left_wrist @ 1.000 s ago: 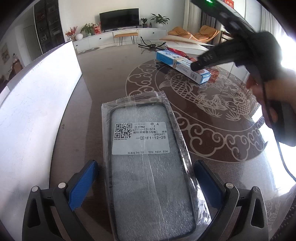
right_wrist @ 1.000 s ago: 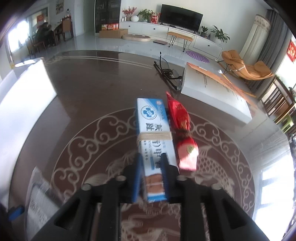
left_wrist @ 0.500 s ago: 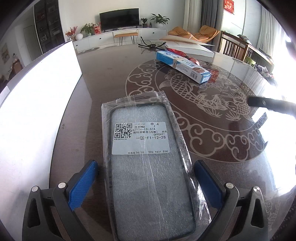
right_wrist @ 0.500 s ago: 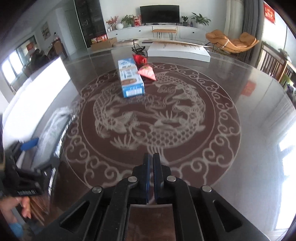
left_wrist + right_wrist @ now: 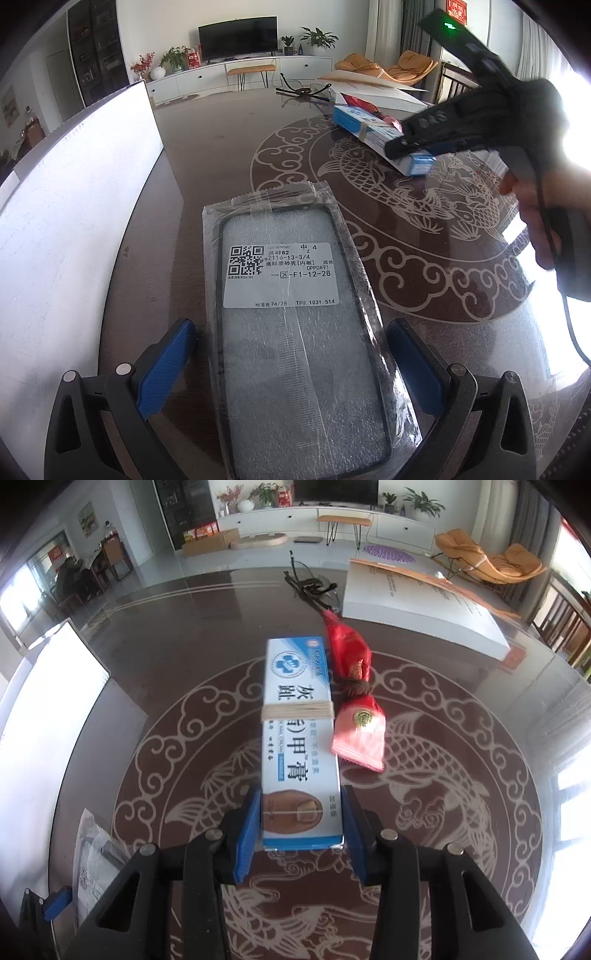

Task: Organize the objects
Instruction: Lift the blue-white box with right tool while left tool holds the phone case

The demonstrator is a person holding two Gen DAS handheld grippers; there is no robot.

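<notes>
A phone case in a clear bag with a white QR label (image 5: 295, 332) lies flat on the dark patterned table between the open fingers of my left gripper (image 5: 291, 365), which do not touch it. My right gripper (image 5: 299, 830) has its blue pads on both sides of the near end of a blue-and-white ointment box (image 5: 299, 746) bound with a rubber band. The box rests on the table. A red snack packet (image 5: 354, 701) lies just right of the box. In the left wrist view the right gripper (image 5: 406, 147) sits at the box (image 5: 369, 129).
A large white board (image 5: 74, 221) stands along the left side of the table. A thick white book (image 5: 417, 602) and a pair of glasses (image 5: 310, 587) lie at the far side. The table has a glass top with a fish pattern (image 5: 424, 775).
Half a second ago my right gripper was pulled back, shut and empty, far from the box. Now it is back at the box with its pads around the near end. The left gripper has not moved.
</notes>
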